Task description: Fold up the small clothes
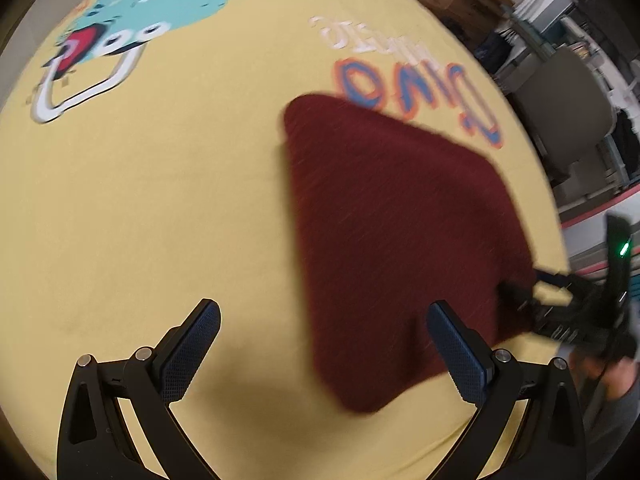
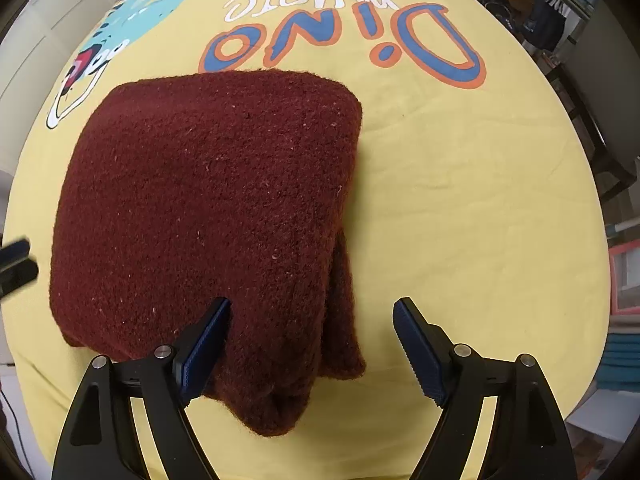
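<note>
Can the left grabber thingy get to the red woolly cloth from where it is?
Probably yes. The left hand-held gripper is open, and the folded dark red knit lies right beside it on the yellow sheet, with nothing between them.

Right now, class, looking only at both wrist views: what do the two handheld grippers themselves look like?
Both match. The left gripper and right gripper have black, cut-out linkage arms with round silver pivot pins and dark blue textured pads. In the left view, the right gripper's body shows a small green light.
</note>
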Demonstrator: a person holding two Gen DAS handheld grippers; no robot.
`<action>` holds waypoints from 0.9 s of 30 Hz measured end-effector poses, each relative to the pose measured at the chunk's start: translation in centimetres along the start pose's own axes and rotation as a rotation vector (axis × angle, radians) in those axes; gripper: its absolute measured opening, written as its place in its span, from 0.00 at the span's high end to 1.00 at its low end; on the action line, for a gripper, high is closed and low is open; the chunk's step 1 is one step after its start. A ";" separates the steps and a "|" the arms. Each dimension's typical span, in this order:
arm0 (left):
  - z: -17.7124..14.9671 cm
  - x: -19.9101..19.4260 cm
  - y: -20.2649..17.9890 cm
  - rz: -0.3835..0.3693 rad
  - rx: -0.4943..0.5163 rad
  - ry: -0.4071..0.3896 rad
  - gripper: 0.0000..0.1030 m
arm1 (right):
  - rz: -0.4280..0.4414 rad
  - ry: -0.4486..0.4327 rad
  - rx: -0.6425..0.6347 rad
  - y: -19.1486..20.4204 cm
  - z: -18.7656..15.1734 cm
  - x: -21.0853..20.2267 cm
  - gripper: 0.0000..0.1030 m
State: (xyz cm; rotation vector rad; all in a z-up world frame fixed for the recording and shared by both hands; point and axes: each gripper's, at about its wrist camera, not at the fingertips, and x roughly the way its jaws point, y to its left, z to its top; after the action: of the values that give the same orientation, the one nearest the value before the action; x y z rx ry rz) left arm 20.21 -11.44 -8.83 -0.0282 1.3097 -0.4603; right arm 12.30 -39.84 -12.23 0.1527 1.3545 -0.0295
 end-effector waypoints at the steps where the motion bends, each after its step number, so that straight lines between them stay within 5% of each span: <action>1: 0.5 0.5 -0.4 -0.029 -0.005 0.001 0.01 | 0.000 0.001 0.001 0.0 0.0 0.0 0.19; 4: 1.7 2.9 -1.4 -0.041 -0.010 0.031 0.01 | 0.007 0.004 0.009 -0.2 -0.1 0.4 0.18; 8: 1.5 7.2 -1.6 0.074 0.022 0.113 0.01 | -0.010 0.002 0.003 -0.6 -0.3 0.7 0.06; 11: 0.8 8.6 -0.8 0.049 -0.025 0.116 0.01 | -0.078 0.000 -0.074 -0.5 -0.6 1.0 0.01; 21: 1.1 10.0 -1.8 0.099 0.022 0.093 0.00 | 0.064 -0.122 0.000 -1.5 1.0 -2.5 0.01; 27: 1.0 10.6 -1.8 0.085 0.013 0.090 0.00 | 0.091 -0.077 -0.042 0.0 2.6 1.8 0.01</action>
State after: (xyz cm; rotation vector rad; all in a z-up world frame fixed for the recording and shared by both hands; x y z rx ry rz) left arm 22.48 -16.91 -17.83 0.0597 1.3900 -0.4010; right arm 15.23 -40.06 -13.40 0.1762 1.2696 0.0685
